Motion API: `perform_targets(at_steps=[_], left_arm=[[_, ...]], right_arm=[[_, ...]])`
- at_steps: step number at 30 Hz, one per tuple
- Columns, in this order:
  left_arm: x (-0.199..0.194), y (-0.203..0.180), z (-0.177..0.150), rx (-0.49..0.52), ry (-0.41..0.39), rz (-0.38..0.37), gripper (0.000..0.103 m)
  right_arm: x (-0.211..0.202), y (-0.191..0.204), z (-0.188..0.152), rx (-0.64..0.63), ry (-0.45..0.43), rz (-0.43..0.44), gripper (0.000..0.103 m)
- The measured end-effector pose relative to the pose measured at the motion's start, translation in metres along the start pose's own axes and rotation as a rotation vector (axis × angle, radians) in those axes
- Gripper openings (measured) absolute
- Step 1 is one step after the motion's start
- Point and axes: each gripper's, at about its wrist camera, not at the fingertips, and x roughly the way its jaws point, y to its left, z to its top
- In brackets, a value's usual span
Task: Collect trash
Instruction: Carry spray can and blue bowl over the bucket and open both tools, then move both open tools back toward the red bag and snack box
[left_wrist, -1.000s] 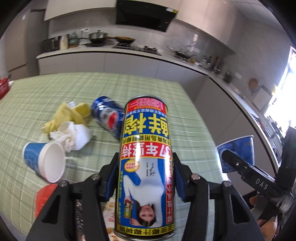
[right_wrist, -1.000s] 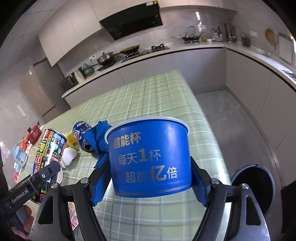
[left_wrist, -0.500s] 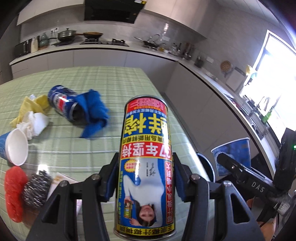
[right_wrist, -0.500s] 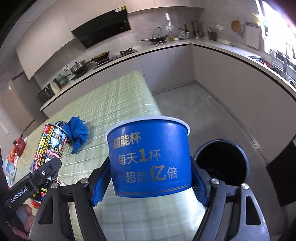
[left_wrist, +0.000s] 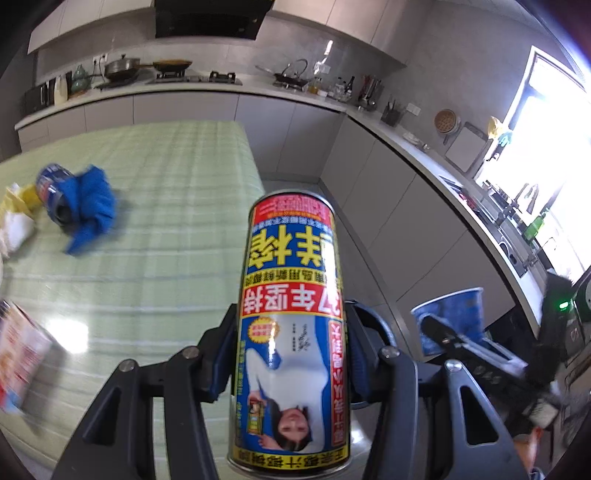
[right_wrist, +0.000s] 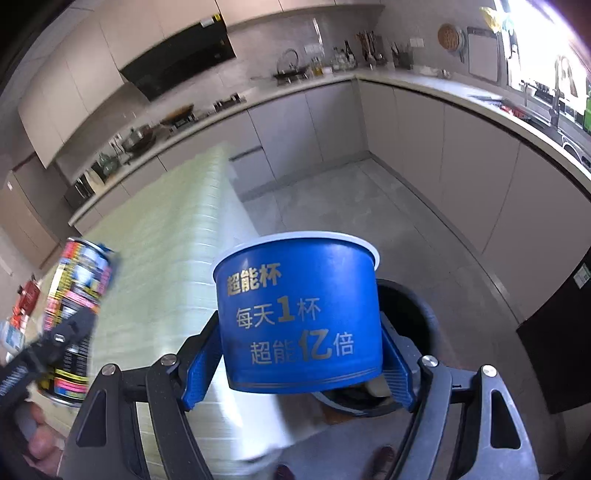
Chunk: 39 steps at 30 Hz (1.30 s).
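Note:
My left gripper (left_wrist: 291, 354) is shut on a tall red, yellow and blue drink can (left_wrist: 291, 314), held upright over the right edge of the green checked table (left_wrist: 166, 240). My right gripper (right_wrist: 299, 354) is shut on a blue paper cup (right_wrist: 299, 314) with gold lettering, held over the black trash bin (right_wrist: 417, 325) on the floor. The cup also shows in the left wrist view (left_wrist: 450, 317), and the can shows in the right wrist view (right_wrist: 77, 314).
On the table lie a blue soda can (left_wrist: 51, 188) wrapped in a blue cloth (left_wrist: 88, 210), yellow and white crumpled trash (left_wrist: 14, 218) at the left edge, and a printed packet (left_wrist: 18, 358). Grey cabinets (right_wrist: 480, 184) ring the floor.
Both grippers have swung right, off the table toward the floor. The trash bin now sits right behind the blue cup. The table trash has slid to the left of the left wrist view.

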Motion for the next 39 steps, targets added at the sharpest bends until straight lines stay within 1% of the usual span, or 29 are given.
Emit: perform_targets(at_steps=[3, 6, 11, 14, 19, 24, 25, 26, 27, 28, 29, 31, 32, 36, 39], left_arm=[[0.023, -0.030, -0.006, -0.011, 0.019, 0.016, 0.053], [0.041, -0.050, -0.011, -0.022, 0.029, 0.032, 0.053], [0.075, -0.077, -0.022, -0.018, 0.064, 0.069, 0.053], [0.094, -0.084, -0.029, -0.027, 0.090, 0.086, 0.053], [0.129, -0.097, -0.044, -0.027, 0.149, 0.104, 0.053], [0.159, -0.113, -0.056, 0.005, 0.220, 0.123, 0.054], [0.165, -0.117, -0.059, 0.019, 0.234, 0.143, 0.055], [0.169, -0.121, -0.059, 0.030, 0.244, 0.164, 0.058], [0.171, -0.123, -0.059, 0.029, 0.243, 0.175, 0.061], [0.168, -0.125, -0.058, 0.032, 0.230, 0.198, 0.067], [0.165, -0.127, -0.056, 0.037, 0.215, 0.221, 0.070], [0.156, -0.127, -0.049, 0.034, 0.183, 0.219, 0.071], [0.148, -0.127, -0.046, 0.026, 0.163, 0.225, 0.071], [0.111, -0.126, -0.034, 0.005, 0.086, 0.211, 0.071], [0.081, -0.119, -0.030, -0.002, 0.055, 0.200, 0.071]], right_arm=[[0.026, -0.037, 0.003, -0.009, 0.067, 0.005, 0.078], [0.053, -0.065, 0.003, -0.032, 0.124, 0.013, 0.078], [0.100, -0.096, -0.004, -0.047, 0.223, 0.047, 0.079], [0.121, -0.107, -0.006, -0.060, 0.260, 0.052, 0.079], [0.138, -0.127, -0.002, -0.069, 0.267, 0.051, 0.083], [0.133, -0.149, 0.004, -0.044, 0.232, 0.025, 0.083], [0.132, -0.152, 0.005, -0.041, 0.226, 0.019, 0.083], [0.131, -0.154, 0.007, -0.039, 0.220, 0.012, 0.083], [0.129, -0.158, 0.008, -0.040, 0.215, 0.003, 0.083], [0.128, -0.162, 0.008, -0.038, 0.212, 0.002, 0.083], [0.127, -0.164, 0.009, -0.034, 0.210, -0.002, 0.083], [0.123, -0.165, 0.010, -0.035, 0.204, -0.003, 0.083], [0.121, -0.164, 0.011, -0.036, 0.202, -0.005, 0.083], [0.109, -0.159, 0.013, -0.035, 0.179, -0.002, 0.083], [0.096, -0.147, 0.017, -0.033, 0.155, 0.008, 0.083]])
